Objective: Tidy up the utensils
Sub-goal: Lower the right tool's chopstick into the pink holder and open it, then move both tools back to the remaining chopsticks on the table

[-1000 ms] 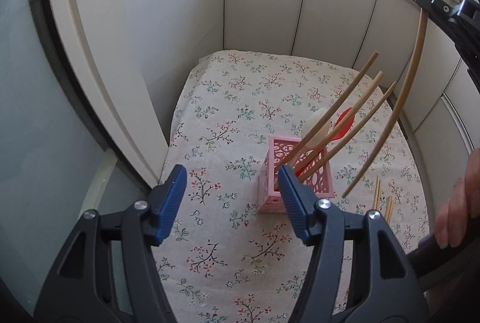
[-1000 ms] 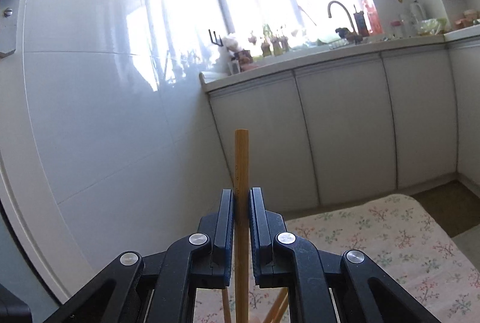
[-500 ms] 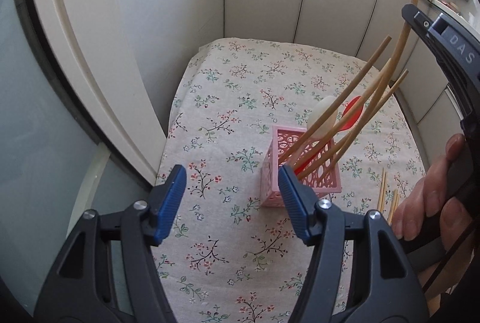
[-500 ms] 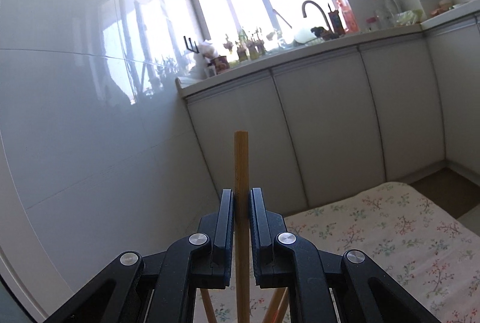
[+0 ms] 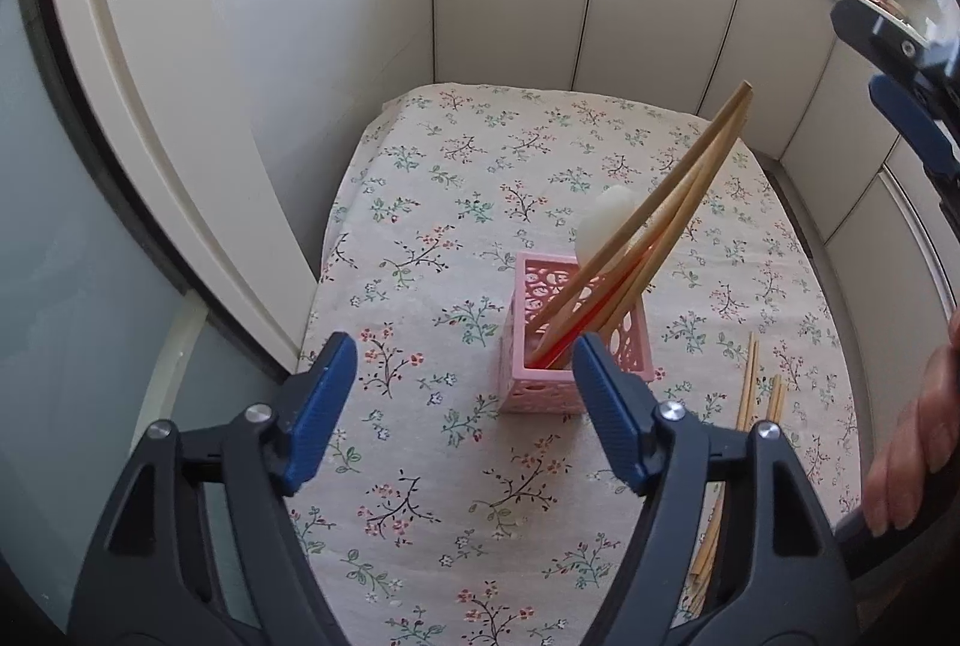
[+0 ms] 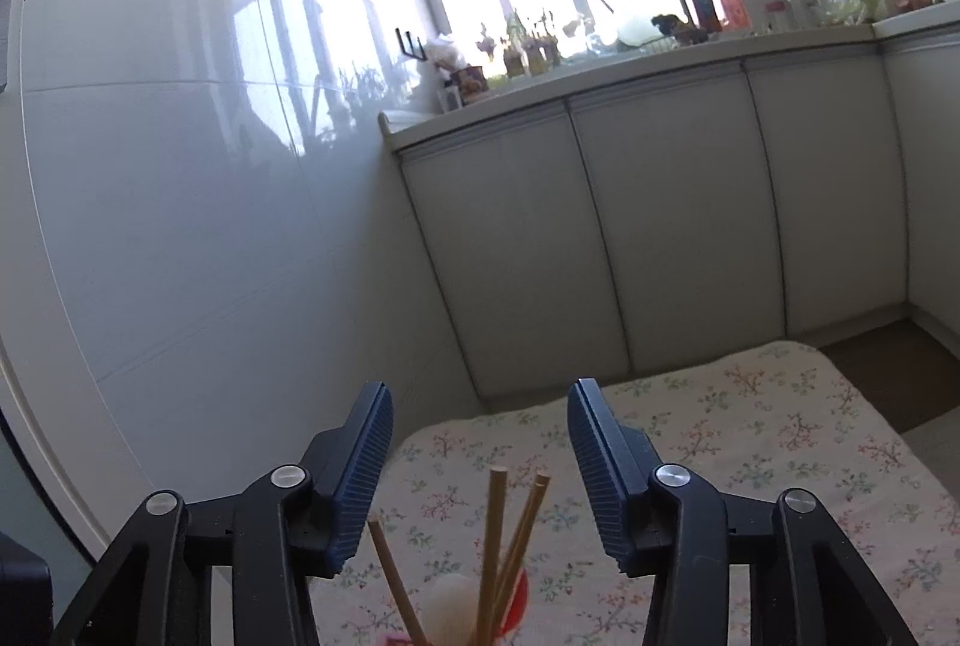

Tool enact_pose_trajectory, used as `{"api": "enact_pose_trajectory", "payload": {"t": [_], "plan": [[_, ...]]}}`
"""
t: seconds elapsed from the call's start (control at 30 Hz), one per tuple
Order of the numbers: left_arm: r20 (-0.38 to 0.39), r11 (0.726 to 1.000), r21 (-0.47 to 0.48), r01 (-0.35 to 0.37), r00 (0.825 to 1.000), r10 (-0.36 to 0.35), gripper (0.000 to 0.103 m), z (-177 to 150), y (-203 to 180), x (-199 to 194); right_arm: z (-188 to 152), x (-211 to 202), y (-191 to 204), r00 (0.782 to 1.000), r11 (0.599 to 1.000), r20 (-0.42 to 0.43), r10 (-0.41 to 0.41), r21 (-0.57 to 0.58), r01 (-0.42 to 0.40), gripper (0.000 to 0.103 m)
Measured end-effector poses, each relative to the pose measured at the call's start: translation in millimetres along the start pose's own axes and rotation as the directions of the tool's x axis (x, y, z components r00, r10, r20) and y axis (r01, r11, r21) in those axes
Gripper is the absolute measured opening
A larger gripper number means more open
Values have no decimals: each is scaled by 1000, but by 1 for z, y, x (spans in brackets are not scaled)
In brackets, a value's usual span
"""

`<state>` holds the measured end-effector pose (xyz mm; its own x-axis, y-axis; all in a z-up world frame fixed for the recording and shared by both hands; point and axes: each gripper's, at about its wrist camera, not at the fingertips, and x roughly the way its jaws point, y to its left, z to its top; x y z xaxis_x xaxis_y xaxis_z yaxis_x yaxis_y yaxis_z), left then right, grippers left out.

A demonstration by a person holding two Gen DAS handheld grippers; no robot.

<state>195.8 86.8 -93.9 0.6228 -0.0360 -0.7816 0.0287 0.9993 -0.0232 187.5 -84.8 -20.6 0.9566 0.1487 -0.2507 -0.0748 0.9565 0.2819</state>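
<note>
**A:** Left wrist view, nearest first: our left hand-held gripper (image 5: 465, 406) hangs over the flowered desk (image 5: 420, 526), jaws opening, nothing between them. Just beyond stands the pink basket (image 5: 573, 340).

**B:** What is sorted so far?

**A:** Several chopsticks (image 5: 654, 226) and two spoons lean inside it. Our right hand-held gripper (image 6: 480, 472) is opening above them, empty. More loose chopsticks (image 5: 762, 394) lie beside the basket, so work remains.

Black gripper (image 5: 465, 409) frames, ribbed blue pads (image 6: 360, 472), silver screws
</note>
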Motion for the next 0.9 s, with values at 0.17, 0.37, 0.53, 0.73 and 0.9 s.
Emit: {"api": "enact_pose_trajectory", "payload": {"t": [0.17,0.37,0.53,0.73,0.9], "plan": [[-22,999,8,41,999,-41,77,-7,-13,-2,-4,-19,-41,988,998,-146,-51,34,57,61],[-46,997,53,63,997,-60,80,-19,-35,-8,-10,-40,-95,951,985,-279,-133,71,158,67],[-82,988,113,104,992,-95,80,-28,-58,-7,-19,-49,-132,904,970,-391,-176,90,227,75],[-139,969,196,149,983,-123,80,-42,-97,2,-43,-44,-166,821,950,-539,-190,110,292,77],[-207,944,278,179,971,-123,80,-56,-137,19,-68,-39,-192,747,939,-644,-165,130,319,77]]}}
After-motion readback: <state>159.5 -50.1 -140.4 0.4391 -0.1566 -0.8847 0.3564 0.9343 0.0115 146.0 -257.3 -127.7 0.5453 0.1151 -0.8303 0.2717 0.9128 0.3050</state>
